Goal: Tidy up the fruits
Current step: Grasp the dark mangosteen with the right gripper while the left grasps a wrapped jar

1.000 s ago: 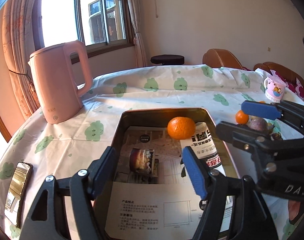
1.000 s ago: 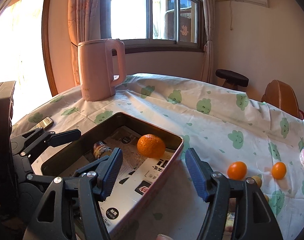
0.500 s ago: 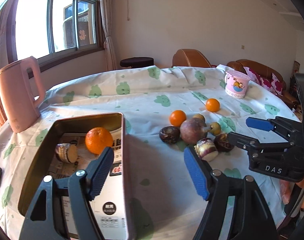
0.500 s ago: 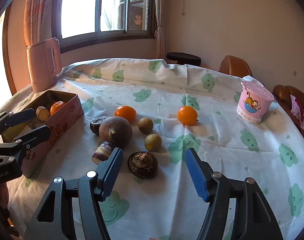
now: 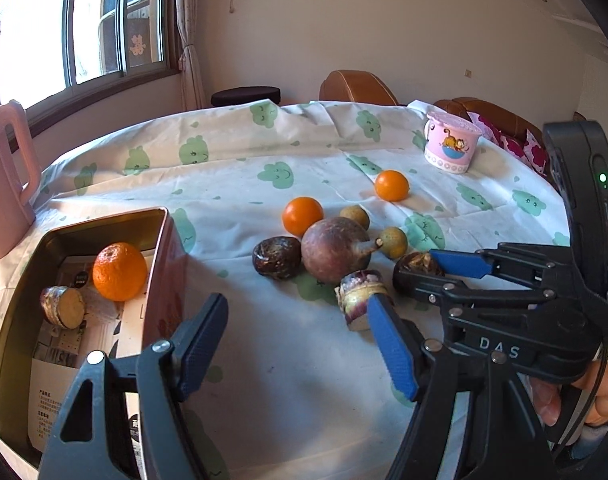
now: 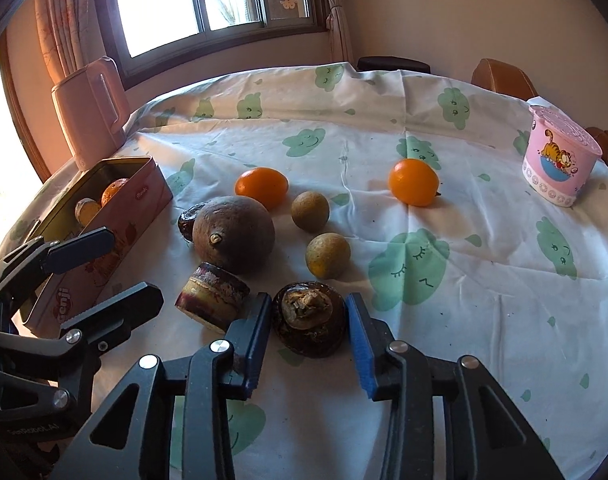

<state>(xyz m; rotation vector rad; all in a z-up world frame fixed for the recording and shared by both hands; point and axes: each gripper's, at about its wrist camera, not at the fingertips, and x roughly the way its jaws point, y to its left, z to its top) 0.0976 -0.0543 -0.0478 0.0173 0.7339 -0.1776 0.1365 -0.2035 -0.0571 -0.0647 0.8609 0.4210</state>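
My right gripper [image 6: 308,322] is low over the cloth, its jaws closing, and both pads touch a dark brown water chestnut [image 6: 310,320]. In the left wrist view the same gripper [image 5: 428,270] holds that chestnut [image 5: 418,262]. My left gripper [image 5: 295,302] hangs open with nothing in it, between the pink tin [image 5: 167,240] and the fruit pile. The tin holds an orange [image 5: 119,272] and a cut cane piece [image 5: 61,306]. On the cloth lie a big purple-brown fruit [image 6: 233,234], a cane chunk [image 6: 211,294], two oranges [image 6: 261,186] [image 6: 414,182] and two small tan fruits [image 6: 310,210] [image 6: 328,255].
A pink kettle [image 6: 89,112] stands behind the tin at the far left. A pink cartoon cup [image 6: 558,160] sits at the far right. A second dark chestnut [image 5: 277,257] lies left of the big fruit. Brown chairs [image 5: 356,88] ring the table's far side.
Both views have swung from the tin to the fruit pile. The right gripper has come down around the water chestnut and its jaws have narrowed onto it. The left gripper's jaws stay apart.
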